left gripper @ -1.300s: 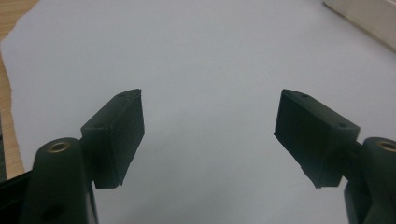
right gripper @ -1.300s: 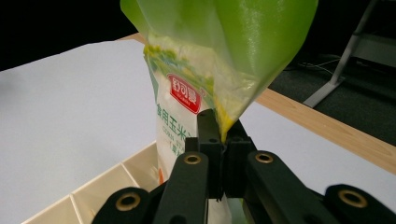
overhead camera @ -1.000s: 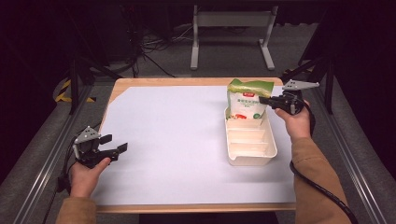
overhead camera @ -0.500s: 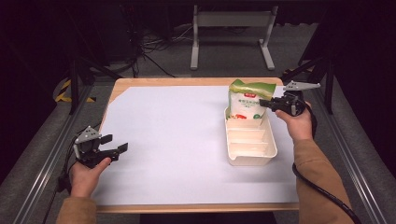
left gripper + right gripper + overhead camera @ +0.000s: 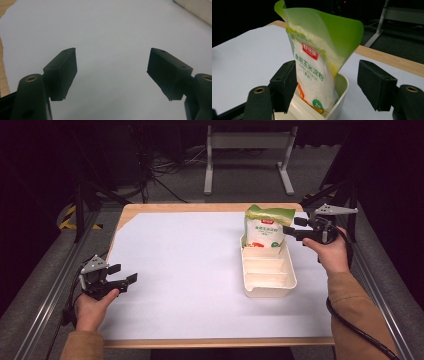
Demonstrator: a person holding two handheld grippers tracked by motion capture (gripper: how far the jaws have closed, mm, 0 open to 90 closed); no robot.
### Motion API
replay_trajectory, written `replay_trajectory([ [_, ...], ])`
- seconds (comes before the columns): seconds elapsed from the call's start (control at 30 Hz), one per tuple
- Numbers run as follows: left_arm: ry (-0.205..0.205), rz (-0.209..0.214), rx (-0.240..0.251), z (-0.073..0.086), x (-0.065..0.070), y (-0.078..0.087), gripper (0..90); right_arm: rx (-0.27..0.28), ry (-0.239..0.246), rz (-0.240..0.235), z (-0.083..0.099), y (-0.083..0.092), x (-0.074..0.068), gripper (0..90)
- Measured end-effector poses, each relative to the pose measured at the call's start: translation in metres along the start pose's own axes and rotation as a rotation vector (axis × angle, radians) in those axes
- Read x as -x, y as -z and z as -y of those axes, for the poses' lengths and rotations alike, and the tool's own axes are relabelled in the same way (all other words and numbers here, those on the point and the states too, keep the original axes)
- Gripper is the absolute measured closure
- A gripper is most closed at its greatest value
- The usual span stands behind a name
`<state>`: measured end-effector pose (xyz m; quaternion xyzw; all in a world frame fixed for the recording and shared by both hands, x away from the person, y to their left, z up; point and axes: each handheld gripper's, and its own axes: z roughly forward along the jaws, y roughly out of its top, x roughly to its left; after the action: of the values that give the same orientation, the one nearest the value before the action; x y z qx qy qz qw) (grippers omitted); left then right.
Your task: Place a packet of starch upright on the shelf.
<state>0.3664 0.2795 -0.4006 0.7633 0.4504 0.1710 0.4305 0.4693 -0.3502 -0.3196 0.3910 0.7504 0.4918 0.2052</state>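
My right gripper (image 5: 327, 87) has let go of the bag (image 5: 264, 229), jaws wide either side; it now stands in the tray's (image 5: 268, 282) far end. My left gripper (image 5: 112, 72) idles, empty and spread

Both sleeves are tan. The left gripper (image 5: 121, 281) and right gripper (image 5: 290, 231) are black, each topped by a grey three-cornered plate, with blocky jaws, brass-coloured rings near the jaw bases, and a black cable (image 5: 357, 330) trailing back.
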Motion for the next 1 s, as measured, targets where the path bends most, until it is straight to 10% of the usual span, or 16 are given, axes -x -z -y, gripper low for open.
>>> replay_trajectory([
  [0.57, -0.002, 0.005, -0.004, -0.001, 0.001, -0.002, 24.5, -0.007, -0.001, 0.071, 0.000, 0.048, -0.001, 29.2],
  [1.0, 0.019, 0.007, -0.009, 0.007, -0.007, -0.006, 24.3, -0.035, -0.010, 0.089, 0.035, 0.065, 0.003, 27.7],
])
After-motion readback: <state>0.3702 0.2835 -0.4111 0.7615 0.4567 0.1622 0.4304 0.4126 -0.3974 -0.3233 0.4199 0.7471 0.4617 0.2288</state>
